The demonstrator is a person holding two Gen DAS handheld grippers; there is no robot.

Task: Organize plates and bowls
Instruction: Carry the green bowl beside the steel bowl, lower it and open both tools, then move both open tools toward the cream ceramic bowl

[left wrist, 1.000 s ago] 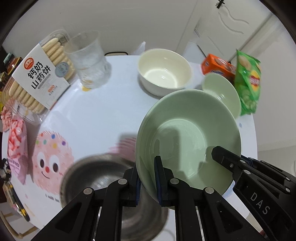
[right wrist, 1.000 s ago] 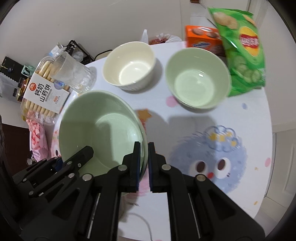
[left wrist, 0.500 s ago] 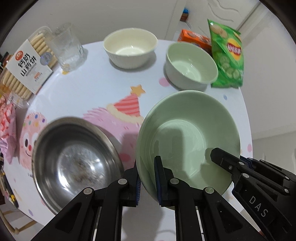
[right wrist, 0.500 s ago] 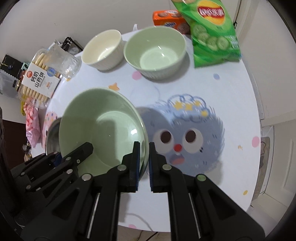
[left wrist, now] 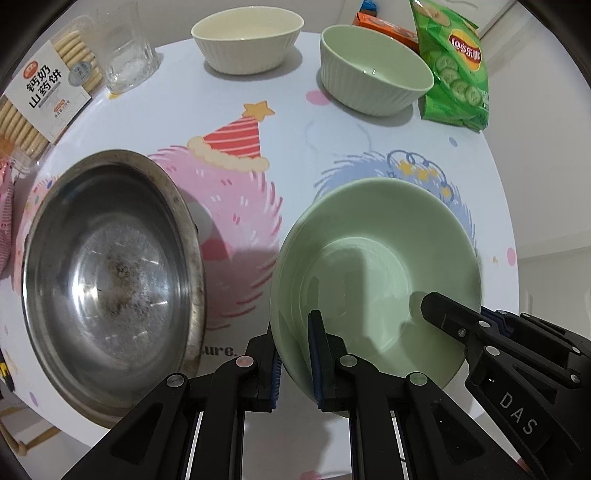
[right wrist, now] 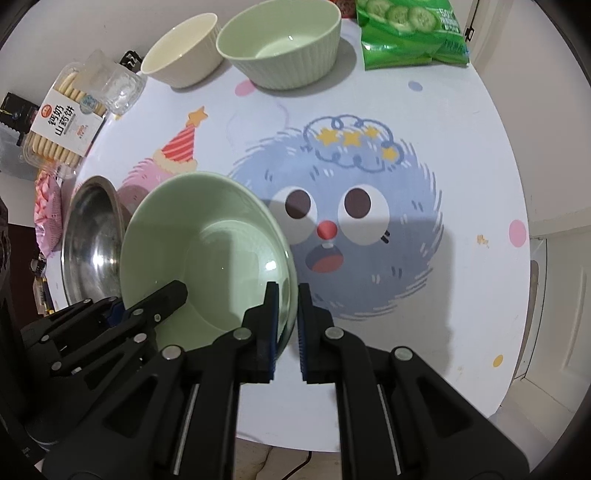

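Note:
A wide pale green bowl (left wrist: 373, 273) hangs just above the round table, gripped on both sides. My left gripper (left wrist: 293, 354) is shut on its left rim, and my right gripper (right wrist: 286, 317) is shut on its right rim. In the right wrist view the same green bowl (right wrist: 207, 251) sits over the blue monster print's left edge. A steel bowl (left wrist: 107, 273) rests on the table to its left. At the far side stand a cream ribbed bowl (left wrist: 245, 38) and a green ribbed bowl (left wrist: 373, 72).
A biscuit pack (left wrist: 44, 96) and a clear glass (left wrist: 125, 55) sit at the far left. A green crisp bag (left wrist: 456, 62) and an orange box (left wrist: 388, 27) lie at the far right. The table edge (right wrist: 480, 369) curves close on the right.
Both grippers carried the green bowl toward the near side of the table and lower. The steel bowl, once under it, now lies beside it on the left.

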